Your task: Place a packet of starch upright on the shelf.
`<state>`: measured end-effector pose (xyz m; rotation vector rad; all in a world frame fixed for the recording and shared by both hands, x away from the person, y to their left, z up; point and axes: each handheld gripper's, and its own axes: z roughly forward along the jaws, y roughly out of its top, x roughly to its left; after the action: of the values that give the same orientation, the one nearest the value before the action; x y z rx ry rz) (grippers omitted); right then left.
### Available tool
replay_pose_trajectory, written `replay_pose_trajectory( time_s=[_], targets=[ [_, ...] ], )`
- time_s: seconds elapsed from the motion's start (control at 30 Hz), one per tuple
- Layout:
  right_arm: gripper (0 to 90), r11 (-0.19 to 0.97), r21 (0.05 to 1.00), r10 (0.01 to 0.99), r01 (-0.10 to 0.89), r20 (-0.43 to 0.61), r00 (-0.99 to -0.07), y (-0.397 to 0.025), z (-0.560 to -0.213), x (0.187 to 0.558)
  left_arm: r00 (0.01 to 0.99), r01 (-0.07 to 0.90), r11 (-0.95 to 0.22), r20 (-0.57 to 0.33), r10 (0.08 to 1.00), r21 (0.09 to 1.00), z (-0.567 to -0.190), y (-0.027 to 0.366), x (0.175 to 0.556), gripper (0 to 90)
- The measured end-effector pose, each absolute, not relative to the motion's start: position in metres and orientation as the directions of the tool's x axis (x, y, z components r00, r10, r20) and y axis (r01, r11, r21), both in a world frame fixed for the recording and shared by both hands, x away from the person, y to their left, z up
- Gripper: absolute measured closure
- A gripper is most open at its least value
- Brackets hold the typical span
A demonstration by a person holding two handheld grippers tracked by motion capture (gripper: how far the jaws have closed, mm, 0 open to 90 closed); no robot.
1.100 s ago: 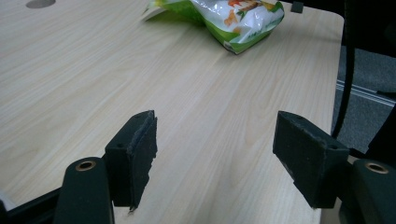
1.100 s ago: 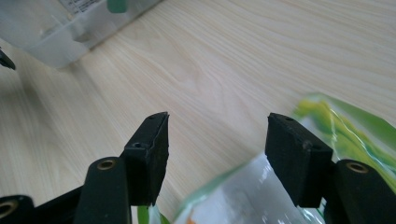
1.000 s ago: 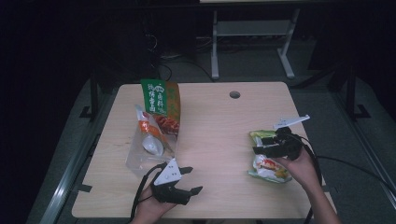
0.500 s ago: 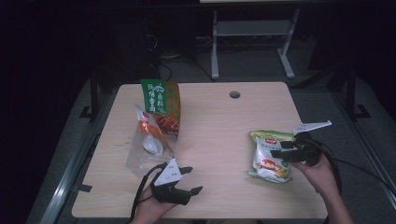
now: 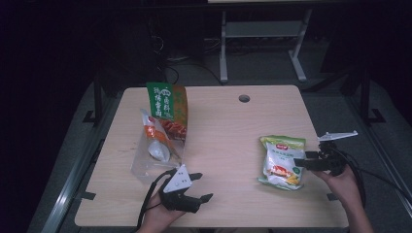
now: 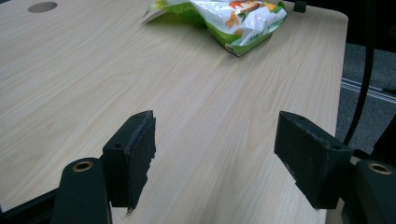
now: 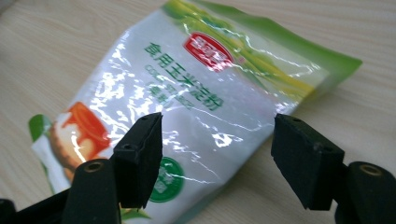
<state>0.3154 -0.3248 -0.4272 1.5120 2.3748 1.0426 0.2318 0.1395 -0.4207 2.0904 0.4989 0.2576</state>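
Observation:
A white and green snack bag (image 5: 283, 161) lies flat on the right side of the table (image 5: 228, 131). My right gripper (image 5: 302, 161) hovers at its right edge, jaws open, nothing held; in the right gripper view the bag (image 7: 187, 107) lies just beyond the open gripper (image 7: 217, 161). My left gripper (image 5: 200, 187) rests near the front edge, left of centre, open and empty; its own view has the gripper (image 6: 215, 158) over bare wood with the green bag (image 6: 229, 18) far off.
A green and orange snack bag (image 5: 167, 104) and a clear bag with white contents (image 5: 155, 150) lie at the table's left. A round cable hole (image 5: 244, 98) sits at the back. A metal stand (image 5: 262, 39) is on the floor behind.
My right gripper has let go of the green and white bag and drawn back to the right. The bag now lies flat. The left gripper has barely moved.

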Motion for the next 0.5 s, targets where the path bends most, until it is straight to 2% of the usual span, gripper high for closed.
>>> replay_pose_trajectory(
  time_s=[0.17, 0.33, 0.5],
  targets=[
    [35.4, 0.215, 0.587, 0.831, 0.78, 0.309, -0.462, -0.336, -0.447, 0.321, 0.9, 0.251, -0.493, -0.013, 0.436, 0.833, -0.419, 0.13, 0.235, 28.2],
    [48.2, 0.145, 0.6, 0.772, 0.786, 0.429, -0.47, -0.345, -0.457, 0.322, 0.905, 0.26, -0.503, -0.026, 0.425, 0.824, -0.422, 0.117, 0.241, 28.1],
    [60.2, 0.132, 0.606, 0.744, 0.784, 0.462, -0.482, -0.345, -0.461, 0.321, 0.907, 0.265, -0.505, -0.034, 0.42, 0.822, -0.42, 0.101, 0.251, 28.1]
  ],
)
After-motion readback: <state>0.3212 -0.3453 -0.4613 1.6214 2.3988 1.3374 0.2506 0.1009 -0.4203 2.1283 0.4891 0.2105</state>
